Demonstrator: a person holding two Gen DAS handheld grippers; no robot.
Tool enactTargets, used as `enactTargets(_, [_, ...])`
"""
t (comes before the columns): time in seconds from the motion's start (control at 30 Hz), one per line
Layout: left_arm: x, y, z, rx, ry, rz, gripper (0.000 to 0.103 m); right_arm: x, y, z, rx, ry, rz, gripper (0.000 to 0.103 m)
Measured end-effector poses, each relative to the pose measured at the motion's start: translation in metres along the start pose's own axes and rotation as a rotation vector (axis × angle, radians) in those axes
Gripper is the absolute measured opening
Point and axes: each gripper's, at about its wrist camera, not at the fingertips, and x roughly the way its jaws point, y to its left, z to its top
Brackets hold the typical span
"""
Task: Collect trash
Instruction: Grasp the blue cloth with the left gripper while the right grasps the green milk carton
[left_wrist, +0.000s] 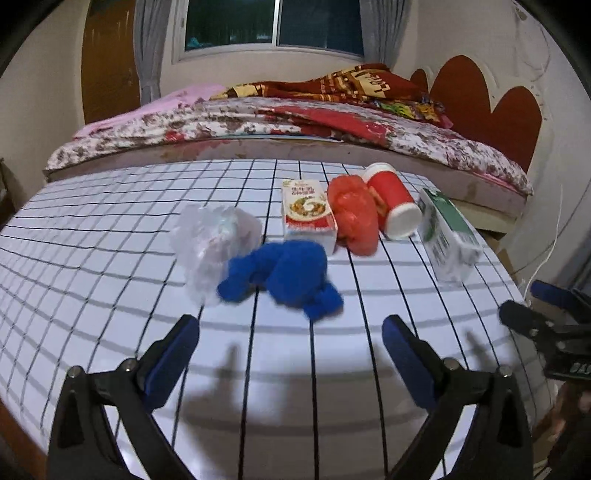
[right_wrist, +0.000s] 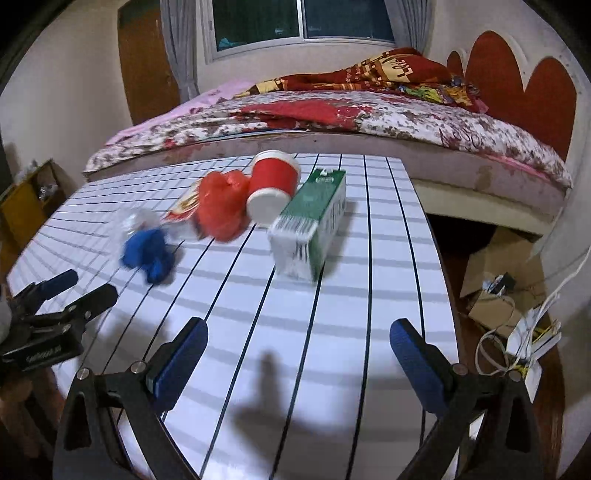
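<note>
Both tongs hung over the gridded surface (left_wrist: 110, 229) with their jaws wide apart and nothing between them: the left tongs (left_wrist: 290, 341) and the right tongs (right_wrist: 297, 345). From the left tongs, a blue wad (left_wrist: 284, 273) lay at 12 o'clock, touching a clear bag (left_wrist: 210, 240) at 11. Further off, towards 1 o'clock, were a red-and-white carton (left_wrist: 306, 210), a red bag (left_wrist: 352, 214), a tipped red cup (left_wrist: 393, 203) and a green carton (left_wrist: 447, 232). A bed (left_wrist: 258, 122) stood beyond.

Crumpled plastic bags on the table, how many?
3. Clear crumpled plastic bag at left, blue crumpled plastic bag beside it nearest the grippers, red crumpled plastic bag against the red cup. More may be hidden.
</note>
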Motion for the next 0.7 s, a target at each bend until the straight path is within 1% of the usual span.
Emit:
enactTargets(0.13, [0.022, 0.000, 0.015, -0.012, 0.029, -0.018, 0.093, 0.028, -0.001, 0.028, 0.003, 0.014, -0.012, 0.096])
enactTargets(0.27, [0.041, -0.007, 0.021, -0.003, 0.070, -0.017, 0.088, 0.053, -0.005, 0.047, 0.046, 0.038, -0.004, 0.094])
enactTargets(0.33, [0.050, -0.011, 0.021, 0.008, 0.097, 0.011, 0.085, 0.065, -0.006, 0.051, 0.065, 0.058, -0.005, 0.088])
enactTargets(0.37, [0.053, -0.010, 0.021, 0.004, 0.104, 0.019, 0.082, 0.070, -0.008, 0.053, 0.075, 0.069, -0.001, 0.083])
enactTargets(0.4, [0.055, -0.009, 0.020, 0.000, 0.107, 0.026, 0.080, 0.076, -0.010, 0.054, 0.086, 0.085, 0.005, 0.075])
enactTargets(0.43, [0.056, -0.008, 0.020, -0.005, 0.112, 0.035, 0.076, 0.080, -0.011, 0.054, 0.091, 0.098, 0.003, 0.069])
enactTargets(0.47, [0.057, -0.006, 0.019, -0.010, 0.118, 0.037, 0.071, 0.083, -0.012, 0.053, 0.093, 0.106, 0.002, 0.057])
enactTargets(0.5, [0.059, -0.004, 0.019, -0.019, 0.130, 0.027, 0.067, 0.085, -0.014, 0.051, 0.101, 0.113, 0.004, 0.053])
enactTargets(0.57, [0.059, 0.000, 0.019, -0.030, 0.136, 0.012, 0.051, 0.081, -0.018, 0.049, 0.114, 0.105, 0.001, 0.049])
enactTargets(0.6, [0.058, 0.002, 0.017, -0.032, 0.135, -0.002, 0.049, 0.078, -0.020, 0.047, 0.117, 0.100, 0.001, 0.046])
enactTargets(0.7, [0.047, 0.004, 0.014, -0.029, 0.103, -0.030, 0.046, 0.068, -0.023, 0.039, 0.108, 0.090, 0.003, 0.042])
